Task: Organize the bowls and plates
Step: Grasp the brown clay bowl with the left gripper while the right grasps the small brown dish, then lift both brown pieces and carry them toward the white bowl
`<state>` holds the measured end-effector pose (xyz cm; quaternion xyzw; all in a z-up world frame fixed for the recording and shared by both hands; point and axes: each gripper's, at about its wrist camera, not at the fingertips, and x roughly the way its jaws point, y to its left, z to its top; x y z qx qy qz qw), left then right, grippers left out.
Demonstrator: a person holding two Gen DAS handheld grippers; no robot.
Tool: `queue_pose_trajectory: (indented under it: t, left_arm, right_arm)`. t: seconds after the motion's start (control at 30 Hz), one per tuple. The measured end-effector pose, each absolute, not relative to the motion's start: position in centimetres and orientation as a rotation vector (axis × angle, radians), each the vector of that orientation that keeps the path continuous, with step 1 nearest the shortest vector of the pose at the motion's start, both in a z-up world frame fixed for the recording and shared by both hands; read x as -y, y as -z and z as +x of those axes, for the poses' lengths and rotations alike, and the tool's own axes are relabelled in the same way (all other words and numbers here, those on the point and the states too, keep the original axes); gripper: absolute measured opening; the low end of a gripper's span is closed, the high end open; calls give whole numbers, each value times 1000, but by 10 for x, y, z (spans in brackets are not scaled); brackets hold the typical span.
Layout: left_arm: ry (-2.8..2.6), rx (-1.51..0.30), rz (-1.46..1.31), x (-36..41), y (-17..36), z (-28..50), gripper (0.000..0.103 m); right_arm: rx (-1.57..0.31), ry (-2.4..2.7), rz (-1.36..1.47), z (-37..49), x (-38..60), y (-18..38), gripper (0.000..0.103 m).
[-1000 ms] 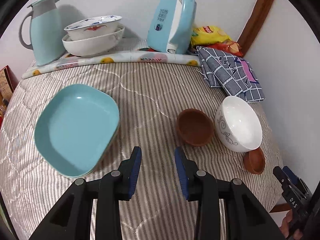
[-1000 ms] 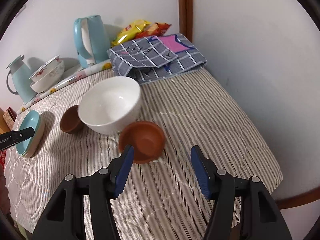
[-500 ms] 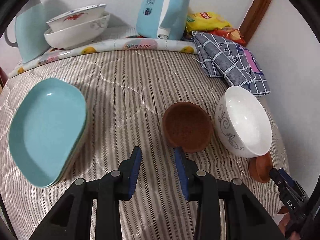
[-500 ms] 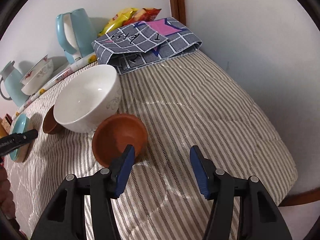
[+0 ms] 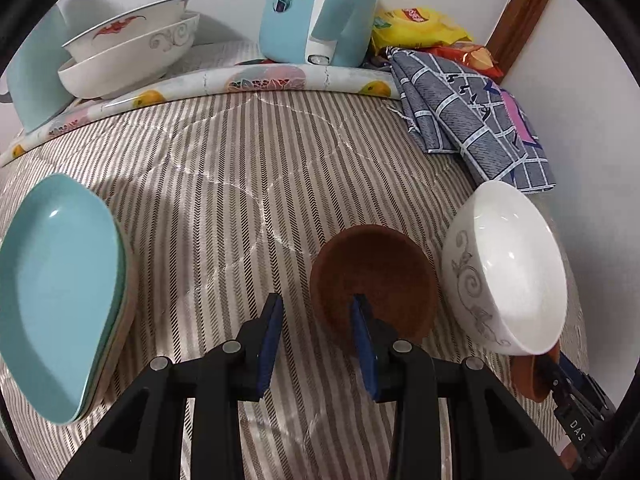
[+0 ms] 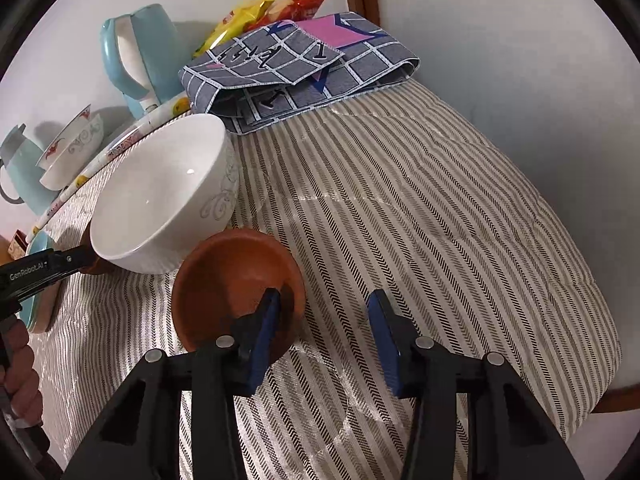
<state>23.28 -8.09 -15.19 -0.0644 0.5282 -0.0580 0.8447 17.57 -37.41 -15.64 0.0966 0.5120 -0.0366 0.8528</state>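
Observation:
My left gripper (image 5: 318,314) is open over the near rim of a dark brown bowl (image 5: 380,276). Its right finger is inside the bowl and its left finger outside, and the pads do not press the wall. My right gripper (image 6: 324,308) straddles the right rim of a smaller orange-brown bowl (image 6: 224,280), left finger inside. Its jaws are closing, with a gap still showing at the rim. A white bowl (image 5: 508,268) (image 6: 160,192) with a grey scroll pattern stands between the two brown bowls. Stacked teal plates (image 5: 56,288) lie at the left.
At the back stand two nested white bowls (image 5: 128,56), a blue kettle (image 5: 320,12), a pale blue jug (image 5: 32,80), snack bags (image 5: 420,28) and a folded checked cloth (image 6: 304,68). Walls close off the back and right. The striped cover (image 6: 420,220) drops off at the right.
Both grippers came down and closer to their brown bowls, each now with one finger inside. The right jaws have narrowed. The left jaws kept their width.

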Motion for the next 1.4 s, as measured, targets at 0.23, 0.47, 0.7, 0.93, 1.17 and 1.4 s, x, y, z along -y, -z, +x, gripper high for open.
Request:
queue_pose_trajectory:
  t: [0.23, 0.47, 0.7, 0.93, 1.17, 1.4]
  left_arm:
    - [124, -1124, -111, 87, 158, 242, 30]
    - [140, -1117, -108, 89, 157, 246, 23]
    - [131, -1102, -86, 90, 155, 244, 11]
    - [151, -1089, -90, 89, 149, 237, 8]
    - [172, -1068, -75, 86, 136, 226, 8]
    - [166, -1053, -79, 76, 127, 213, 8]
  right_arm:
    - [-1065, 79, 173, 178, 371, 158, 45]
    - [-1041, 81, 164, 178, 369, 159, 46]
    - [-1053, 57, 153, 181, 365, 158, 32]
    - [-1058, 38, 157, 181, 358, 156, 15]
    - [-1037, 57, 202, 177, 360, 154, 11]
    - [-1002, 47, 207, 170, 355, 144, 7]
